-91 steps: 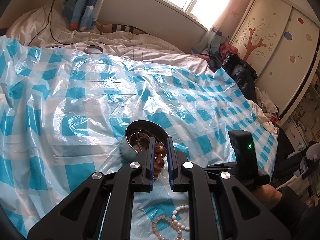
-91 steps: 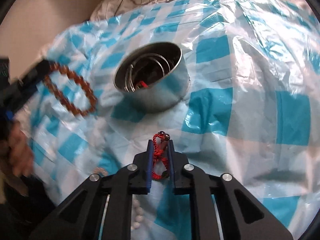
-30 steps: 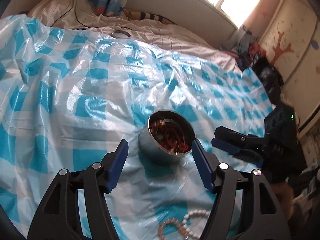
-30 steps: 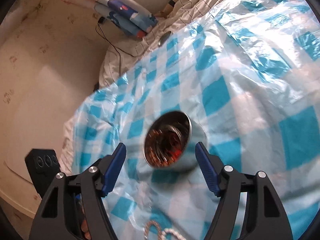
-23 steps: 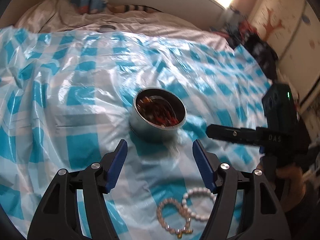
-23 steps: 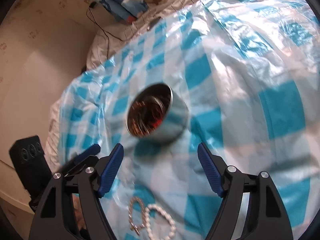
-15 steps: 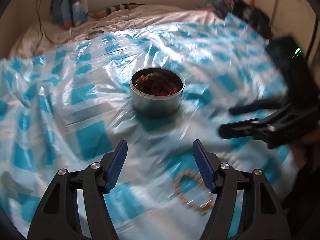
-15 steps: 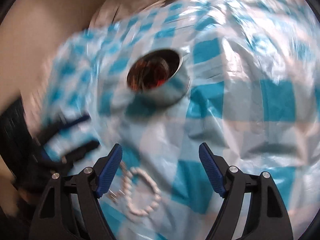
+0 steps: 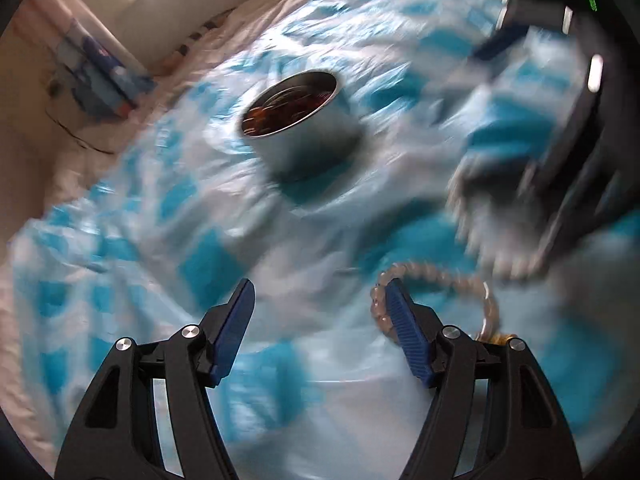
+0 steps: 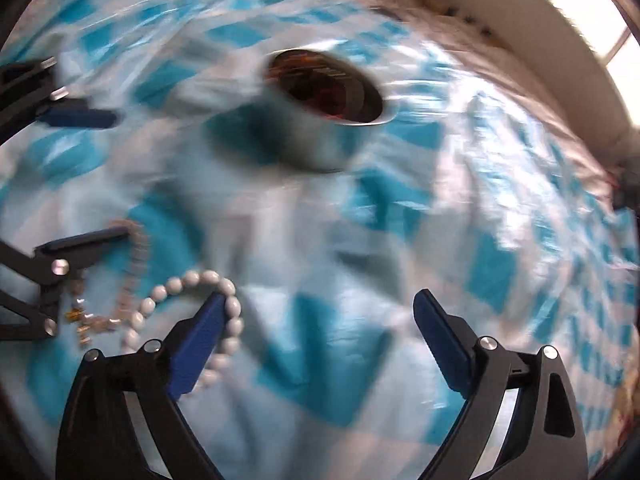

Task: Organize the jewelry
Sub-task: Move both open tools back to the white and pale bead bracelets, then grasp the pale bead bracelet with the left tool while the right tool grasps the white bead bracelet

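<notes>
A round metal tin point(image 9: 298, 120) holding amber and red bracelets stands on the blue-and-white checked plastic sheet; it also shows in the right wrist view point(image 10: 324, 100). My left gripper point(image 9: 320, 300) is open, its right finger next to a pale pink bead bracelet point(image 9: 436, 276) lying on the sheet. My right gripper point(image 10: 320, 312) is open, its left finger beside a white pearl bracelet point(image 10: 192, 284). The pink bracelet point(image 10: 134, 264) lies left of the pearls. Both views are motion-blurred.
The checked sheet point(image 10: 460, 240) covers a bed with white bedding behind point(image 9: 280, 12). Folded blue cloth point(image 9: 100, 68) lies at the far left by the wall. The right gripper's body point(image 9: 580, 140) fills the upper right of the left wrist view.
Both grippers, earlier shut on an amber and a red bracelet, are now open with those in the tin. Both have dropped low toward the two bracelets lying on the sheet.
</notes>
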Tool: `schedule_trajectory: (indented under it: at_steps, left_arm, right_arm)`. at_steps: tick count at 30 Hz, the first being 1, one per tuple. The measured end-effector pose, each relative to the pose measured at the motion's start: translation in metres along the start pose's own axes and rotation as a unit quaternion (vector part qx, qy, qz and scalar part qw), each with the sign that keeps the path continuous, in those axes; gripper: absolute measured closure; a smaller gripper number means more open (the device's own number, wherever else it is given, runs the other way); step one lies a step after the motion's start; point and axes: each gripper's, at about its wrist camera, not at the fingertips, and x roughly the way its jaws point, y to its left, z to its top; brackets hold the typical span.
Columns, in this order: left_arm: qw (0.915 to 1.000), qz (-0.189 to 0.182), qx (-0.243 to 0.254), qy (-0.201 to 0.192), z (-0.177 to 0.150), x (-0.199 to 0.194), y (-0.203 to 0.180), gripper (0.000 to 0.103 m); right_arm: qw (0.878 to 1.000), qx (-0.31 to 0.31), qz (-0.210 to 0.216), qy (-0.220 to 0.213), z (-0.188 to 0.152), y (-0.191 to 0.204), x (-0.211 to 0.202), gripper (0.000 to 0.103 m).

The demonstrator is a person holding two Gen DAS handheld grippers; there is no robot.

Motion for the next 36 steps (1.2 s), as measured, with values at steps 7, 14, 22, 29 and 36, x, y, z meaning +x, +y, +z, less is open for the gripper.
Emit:
schedule_trajectory:
  at_steps: [7, 14, 22, 29, 36]
  left_arm:
    - [0.9932, -0.012, -0.115, -0.018, -0.002, -0.006, 0.057, 0.038]
    - [0.9548, -0.182, -0.231, -0.043, -0.009, -0.003, 0.08, 0.038]
    - [0.9417, -0.206, -0.265, -0.023, -0.016, 0.017, 0.082, 0.038]
    - [0.9215, -0.243, -0.302, -0.022, -0.021, 0.024, 0.09, 0.038]
    - [0.953, -0.207, -0.222, 0.005, -0.018, 0.029, 0.063, 0.046]
  right_arm:
    - [0.981, 0.119, 0.147, -0.036, 0.005, -0.044, -0.018, 0.013]
    - [0.891, 0.265, 0.368, -0.004, -0.011, -0.063, 0.0, 0.014]
    - [0.896, 0.267, 0.355, 0.019, -0.012, -0.058, 0.012, 0.05]
    - [0.94, 0.201, 0.274, 0.023, -0.01, -0.039, 0.02, 0.054]
    - [0.955, 0.161, 0.248, 0.018, -0.009, -0.027, 0.022, 0.088]
